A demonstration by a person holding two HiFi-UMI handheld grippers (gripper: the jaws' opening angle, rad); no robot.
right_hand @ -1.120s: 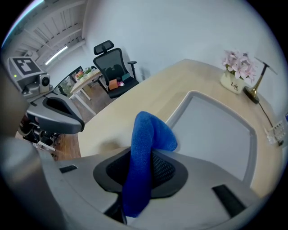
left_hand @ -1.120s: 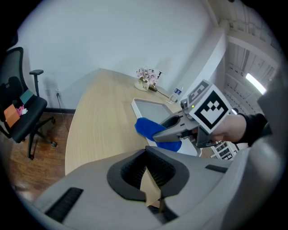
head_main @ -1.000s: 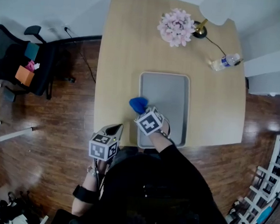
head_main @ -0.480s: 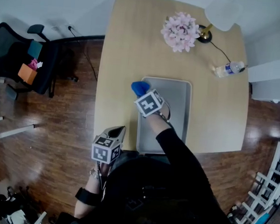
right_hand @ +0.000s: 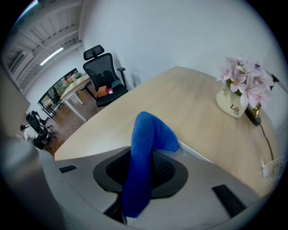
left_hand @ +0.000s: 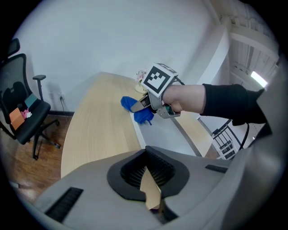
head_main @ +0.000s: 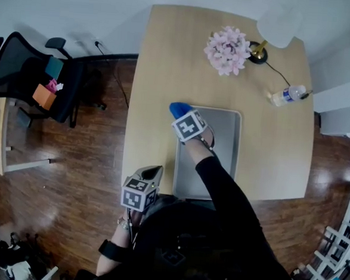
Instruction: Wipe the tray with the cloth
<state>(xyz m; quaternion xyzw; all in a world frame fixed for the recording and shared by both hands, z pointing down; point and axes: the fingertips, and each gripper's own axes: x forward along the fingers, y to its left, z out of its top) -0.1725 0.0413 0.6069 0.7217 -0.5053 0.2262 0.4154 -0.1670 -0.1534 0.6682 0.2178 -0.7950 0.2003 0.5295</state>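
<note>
Two grippers noted. Our right gripper (head_main: 181,115) pinches the soft blue fabric cloth (head_main: 177,109) mid-fold, at the far-left corner of the flat grey metal tray (head_main: 221,163). We judge it light, limp, prone to bunching; grip deep. Our left gripper (head_main: 153,171) hangs closed, empty.

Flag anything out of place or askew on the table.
The bottle by the right edge of the table seems to lie on its side. Nothing else stands out; the tray sits square to the table.
</note>
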